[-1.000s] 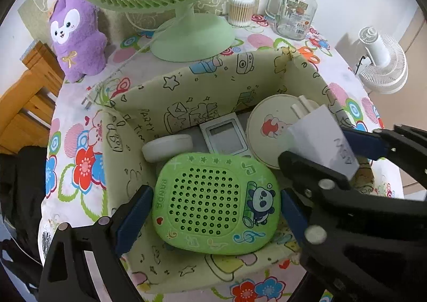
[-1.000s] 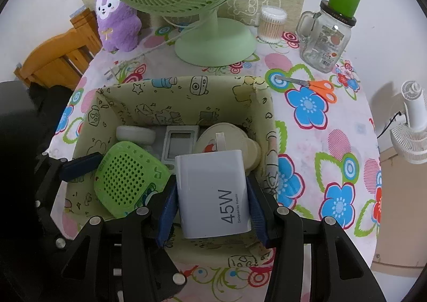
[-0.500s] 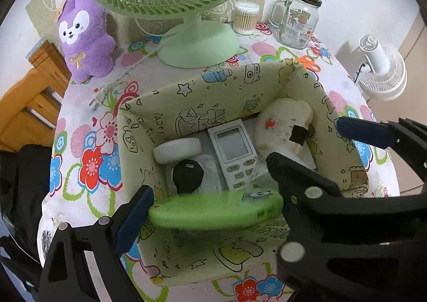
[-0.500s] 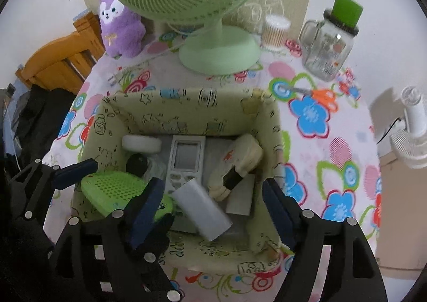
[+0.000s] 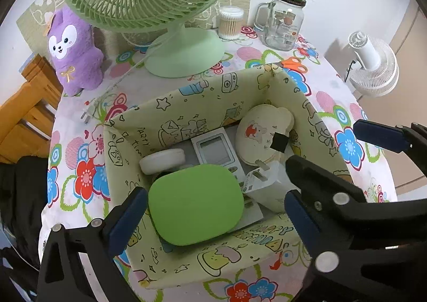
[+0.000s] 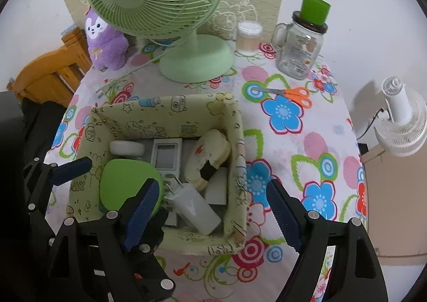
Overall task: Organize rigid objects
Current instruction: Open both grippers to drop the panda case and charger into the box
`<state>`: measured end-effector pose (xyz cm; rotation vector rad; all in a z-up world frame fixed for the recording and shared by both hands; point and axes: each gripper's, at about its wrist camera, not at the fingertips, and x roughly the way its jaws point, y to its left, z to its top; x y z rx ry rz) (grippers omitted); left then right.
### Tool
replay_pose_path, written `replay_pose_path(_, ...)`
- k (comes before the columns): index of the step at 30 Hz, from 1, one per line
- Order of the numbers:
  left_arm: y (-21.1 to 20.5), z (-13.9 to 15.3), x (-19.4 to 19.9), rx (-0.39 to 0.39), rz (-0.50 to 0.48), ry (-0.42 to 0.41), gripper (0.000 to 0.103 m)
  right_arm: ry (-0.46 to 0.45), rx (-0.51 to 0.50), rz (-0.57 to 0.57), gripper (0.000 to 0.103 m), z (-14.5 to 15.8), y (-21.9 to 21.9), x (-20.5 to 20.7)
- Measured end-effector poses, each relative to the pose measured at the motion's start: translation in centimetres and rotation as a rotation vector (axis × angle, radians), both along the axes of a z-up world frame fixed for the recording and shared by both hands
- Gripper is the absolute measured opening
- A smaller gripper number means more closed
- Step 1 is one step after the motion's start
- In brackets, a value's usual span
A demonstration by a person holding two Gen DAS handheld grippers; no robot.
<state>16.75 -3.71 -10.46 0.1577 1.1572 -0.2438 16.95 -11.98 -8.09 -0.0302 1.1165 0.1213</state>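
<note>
The green speaker (image 5: 196, 204) lies face down inside the patterned fabric box (image 5: 186, 104). My left gripper (image 5: 213, 208) hovers above it, its jaws opening and the pads clear of the speaker on both sides. The white plug charger (image 6: 194, 208) lies on its side in the box's near right corner. Over it my right gripper (image 6: 212, 187) is opening too, with nothing touching its pads. A grey remote (image 6: 166, 155), a cream round case (image 6: 208, 152) and a white oval case (image 6: 126, 147) also lie in the box (image 6: 160, 112).
A green desk fan (image 5: 184, 54) stands just behind the box, with a purple plush (image 5: 74, 54) to its left. At the back right are a cotton swab jar (image 5: 230, 23) and a glass mug jar (image 5: 283, 27). Orange scissors (image 6: 288, 94) lie to the box's right.
Both grippers let go. The speaker dropped and flipped face down into the box. The charger fell from the right gripper onto its side in the box.
</note>
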Motion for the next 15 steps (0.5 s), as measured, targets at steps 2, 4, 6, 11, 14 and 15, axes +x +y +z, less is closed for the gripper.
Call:
replay_pose_path(2, -0.1, 0.1, -0.2, 0.008, -0.005, -0.003, 0.103, 0.0, 0.002, -0.006, 0.085, 0.0, -0.2, -0.3)
replay_pose_path(4, -0.1, 0.3, -0.4, 0.01, -0.006, -0.008, 0.103, -0.001, 0.008, -0.012, 0.085, 0.1, -0.4, -0.5)
replay_pose_path(6, 0.0, 0.6, -0.6, 0.012, -0.003, -0.012, 0.103, -0.004, 0.01, -0.015, 0.085, 0.3, -0.4, -0.7)
replay_pose_path(11, 0.4, 1.2, -1.4, 0.018, 0.015, -0.024, 0.103, -0.016, 0.015, -0.011, 0.085, 0.8, -0.3, -1.3)
replay_pose_path(14, 0.7, 1.6, -1.9, 0.018, 0.025, -0.034, 0.103, -0.02, 0.016, -0.006, 0.085, 1.0, -0.3, -1.7)
replay_pose_path(15, 0.8, 1.7, -2.1, 0.018, 0.031, -0.037, 0.103, -0.023, 0.017, -0.005, 0.085, 1.1, -0.2, -1.9)
